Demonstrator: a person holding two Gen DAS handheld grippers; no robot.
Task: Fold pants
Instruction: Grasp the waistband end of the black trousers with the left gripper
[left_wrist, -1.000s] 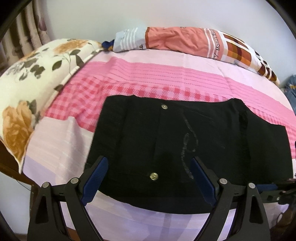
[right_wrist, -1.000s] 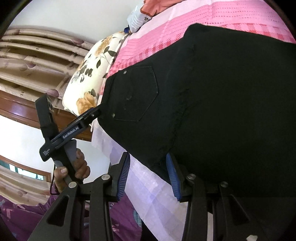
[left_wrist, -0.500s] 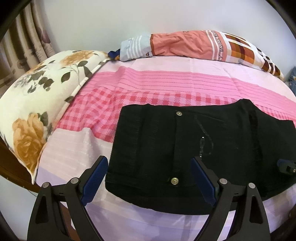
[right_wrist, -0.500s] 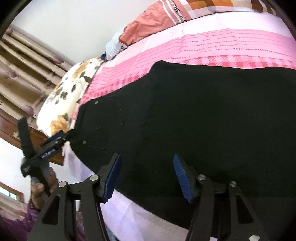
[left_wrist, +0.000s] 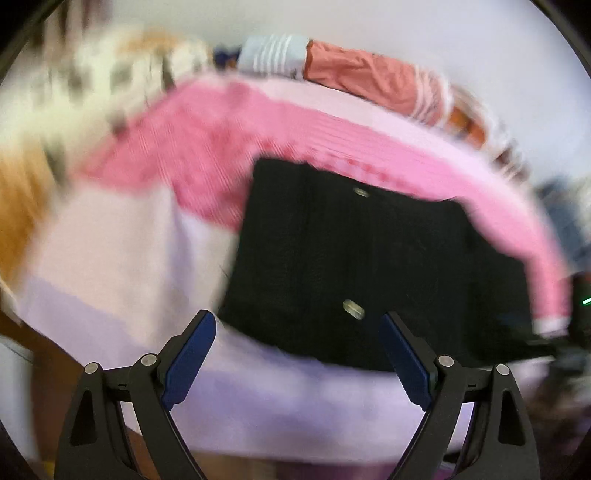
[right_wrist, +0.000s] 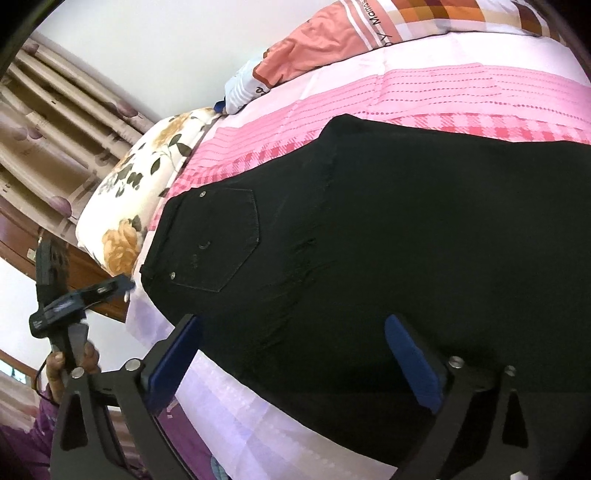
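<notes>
Bolster (right_wrist: 354, 33) print partly reads "Mam"; black pants (right_wrist: 406, 240) unlabeled.

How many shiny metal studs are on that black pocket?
2 on the pocket of the black pants: one at its far top corner, one at the near. Others may be hidden.

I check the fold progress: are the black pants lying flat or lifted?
Flat: the black pants lie spread on the pink bedsheet, pocket up; neither hand-held gripper holds them.

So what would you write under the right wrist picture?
Open right gripper hovers over flat black denim pants on the pink striped bedsheet.
</notes>
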